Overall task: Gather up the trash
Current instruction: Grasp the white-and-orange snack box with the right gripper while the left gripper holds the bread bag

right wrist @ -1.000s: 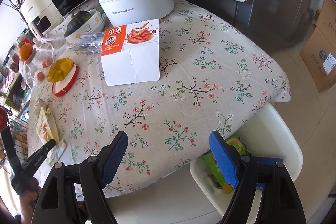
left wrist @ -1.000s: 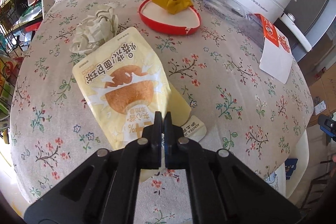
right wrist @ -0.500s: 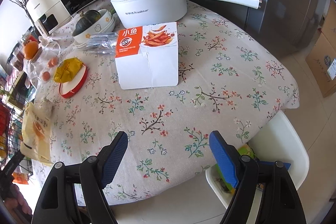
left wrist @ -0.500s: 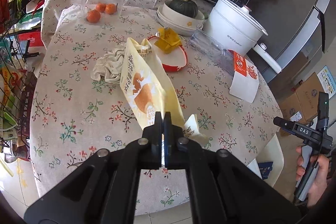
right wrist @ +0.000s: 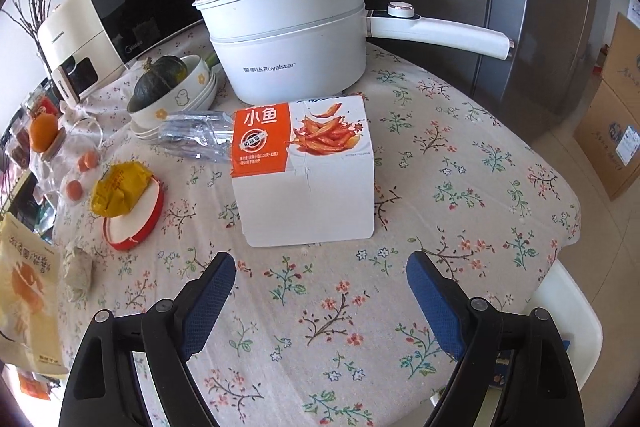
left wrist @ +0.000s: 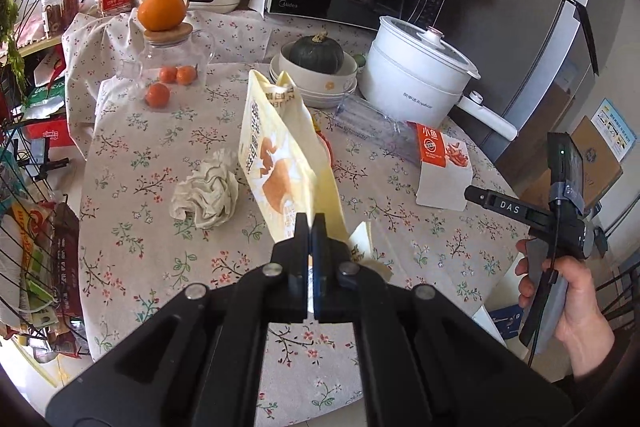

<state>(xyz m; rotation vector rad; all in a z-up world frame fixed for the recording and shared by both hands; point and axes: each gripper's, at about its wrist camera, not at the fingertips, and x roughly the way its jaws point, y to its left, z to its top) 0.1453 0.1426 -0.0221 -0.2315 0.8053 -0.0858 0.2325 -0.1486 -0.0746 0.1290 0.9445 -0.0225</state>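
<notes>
My left gripper (left wrist: pixel 310 223) is shut on the bottom edge of a yellow snack bag (left wrist: pixel 276 155) and holds it up above the flowered tablecloth (left wrist: pixel 140 167). The bag also shows at the left edge of the right wrist view (right wrist: pixel 28 291). A crumpled paper wad (left wrist: pixel 206 189) lies on the cloth left of the bag. A yellow wrapper (right wrist: pixel 118 189) lies on a red-rimmed plate (right wrist: pixel 136 227). My right gripper (right wrist: pixel 320 279) is open and empty, low over the table's near edge in front of a white and orange fish-snack box (right wrist: pixel 304 171).
A white electric pot (right wrist: pixel 288 47) with a long handle, stacked bowls holding a green squash (right wrist: pixel 160 87), a clear plastic tray (right wrist: pixel 196 139) and a glass jar with oranges (left wrist: pixel 172 67) stand at the back. A white bin (right wrist: pixel 568 319) sits below the table's right edge.
My left gripper has lifted the yellow bag off the cloth and pulled back higher. My right gripper has moved in over the table toward the snack box.
</notes>
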